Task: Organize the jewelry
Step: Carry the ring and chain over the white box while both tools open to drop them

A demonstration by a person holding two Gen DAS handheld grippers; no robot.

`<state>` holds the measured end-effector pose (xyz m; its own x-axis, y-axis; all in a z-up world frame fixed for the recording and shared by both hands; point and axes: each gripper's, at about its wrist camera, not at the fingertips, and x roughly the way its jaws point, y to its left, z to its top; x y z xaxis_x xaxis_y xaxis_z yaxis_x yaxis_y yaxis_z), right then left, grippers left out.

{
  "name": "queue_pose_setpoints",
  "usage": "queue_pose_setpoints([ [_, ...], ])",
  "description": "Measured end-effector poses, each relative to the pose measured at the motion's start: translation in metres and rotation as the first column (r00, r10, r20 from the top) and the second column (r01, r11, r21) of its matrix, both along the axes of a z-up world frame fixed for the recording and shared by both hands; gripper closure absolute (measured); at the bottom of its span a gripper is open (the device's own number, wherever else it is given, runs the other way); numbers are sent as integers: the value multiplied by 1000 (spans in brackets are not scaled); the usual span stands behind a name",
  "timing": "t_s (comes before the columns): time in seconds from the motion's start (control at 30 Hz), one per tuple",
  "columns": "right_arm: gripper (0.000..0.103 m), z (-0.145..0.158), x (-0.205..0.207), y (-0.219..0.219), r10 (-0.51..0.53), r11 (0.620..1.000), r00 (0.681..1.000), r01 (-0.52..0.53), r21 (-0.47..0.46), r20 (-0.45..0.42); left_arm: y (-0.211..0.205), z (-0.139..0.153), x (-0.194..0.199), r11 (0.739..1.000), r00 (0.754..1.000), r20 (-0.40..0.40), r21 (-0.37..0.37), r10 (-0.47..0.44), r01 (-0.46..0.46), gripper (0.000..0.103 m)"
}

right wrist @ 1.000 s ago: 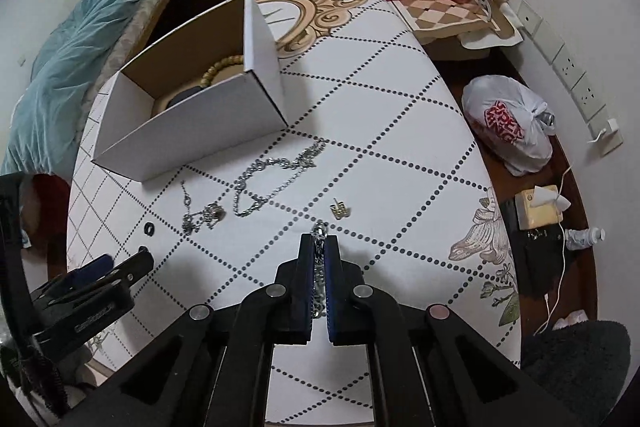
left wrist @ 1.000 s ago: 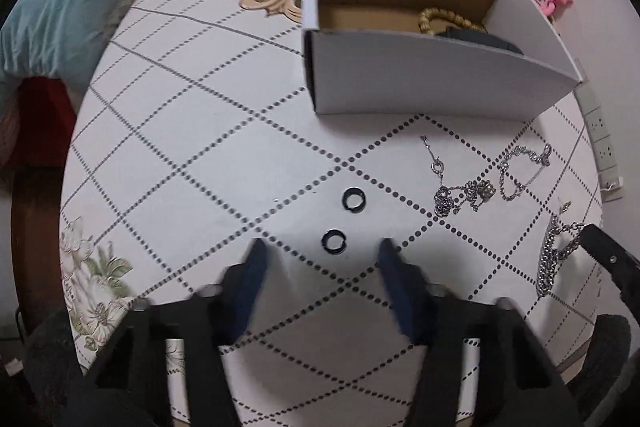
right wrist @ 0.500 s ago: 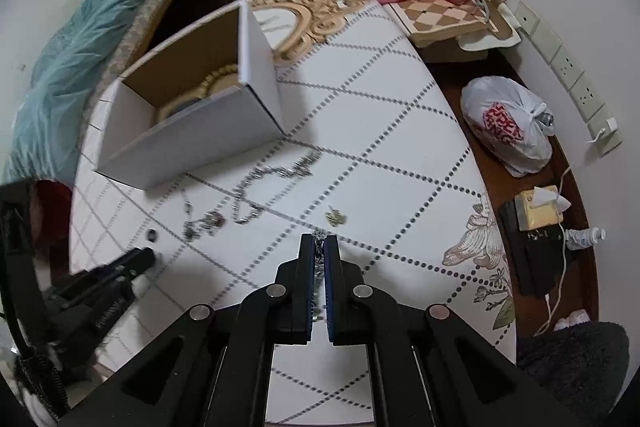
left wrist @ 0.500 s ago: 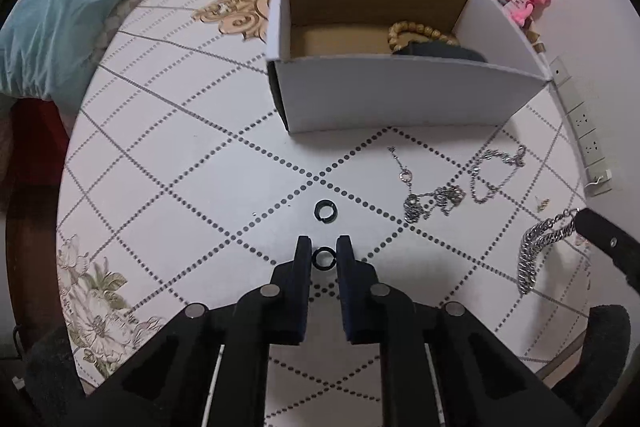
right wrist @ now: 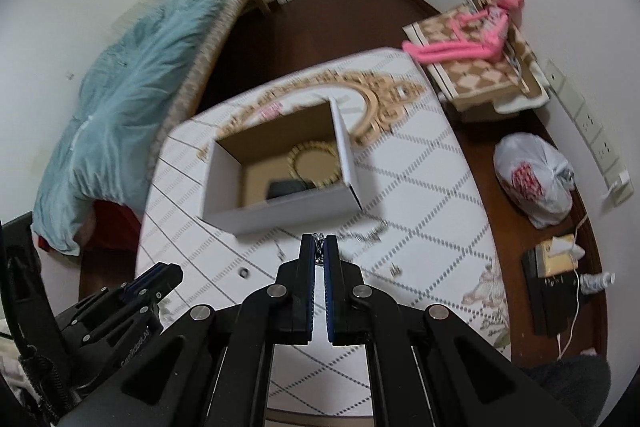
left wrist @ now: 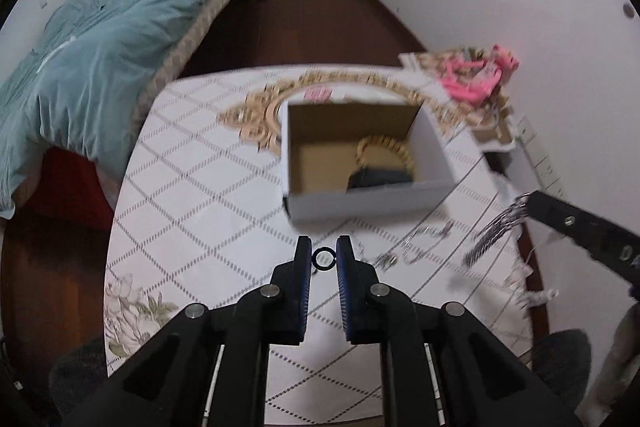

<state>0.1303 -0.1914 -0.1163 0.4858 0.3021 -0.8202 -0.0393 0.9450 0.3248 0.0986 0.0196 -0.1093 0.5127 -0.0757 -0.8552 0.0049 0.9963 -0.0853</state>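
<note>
- Pinching a small black ring (left wrist: 323, 259), the left gripper (left wrist: 323, 261) holds it above the white diamond-patterned tablecloth (left wrist: 208, 211).
- Right gripper (right wrist: 319, 251) is clenched on a silver metal chain (left wrist: 496, 233), which dangles.
- Open white cardboard box (left wrist: 362, 205) ahead contains a beaded gold bracelet (left wrist: 384, 151); thin silver necklaces (left wrist: 420, 239) lie near it.

Two hand-held tools, both of matte black plastic. On the left gripper (left wrist: 324, 259), flat blue ribbed pads (left wrist: 304, 267) inside each finger; round silver screws along the branching black links. Same build on the right gripper (right wrist: 319, 251): blue pads (right wrist: 329, 259), four bright screw heads, open triangular cut-outs in the arms. Seen from the right wrist view, faint embossed lettering on the left tool's side, unreadable, and a black coiled cable at the far left edge.
</note>
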Motion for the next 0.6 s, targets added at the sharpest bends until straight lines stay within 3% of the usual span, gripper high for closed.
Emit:
queue_pose_setpoints([
  [0.1, 99, 16, 10, 5, 20, 1000, 999, -20, 3, 27, 0, 17, 16, 999, 1000, 18, -46, -11, 12, 93],
  [0.2, 99, 26, 30, 11, 45, 999, 998, -45, -4, 41, 4, 18, 40, 992, 999, -12, -126, -32, 30, 93],
  [0.27, 99, 27, 49, 14, 60, 998, 998, -60, -9, 37, 6, 15, 55, 989, 998, -30, -140, -50, 45, 93],
  [0.6, 99, -10, 139, 38, 144, 989, 985, -146, -22, -91, 16, -23, 123, 982, 984, -155, -182, -86, 57, 93],
])
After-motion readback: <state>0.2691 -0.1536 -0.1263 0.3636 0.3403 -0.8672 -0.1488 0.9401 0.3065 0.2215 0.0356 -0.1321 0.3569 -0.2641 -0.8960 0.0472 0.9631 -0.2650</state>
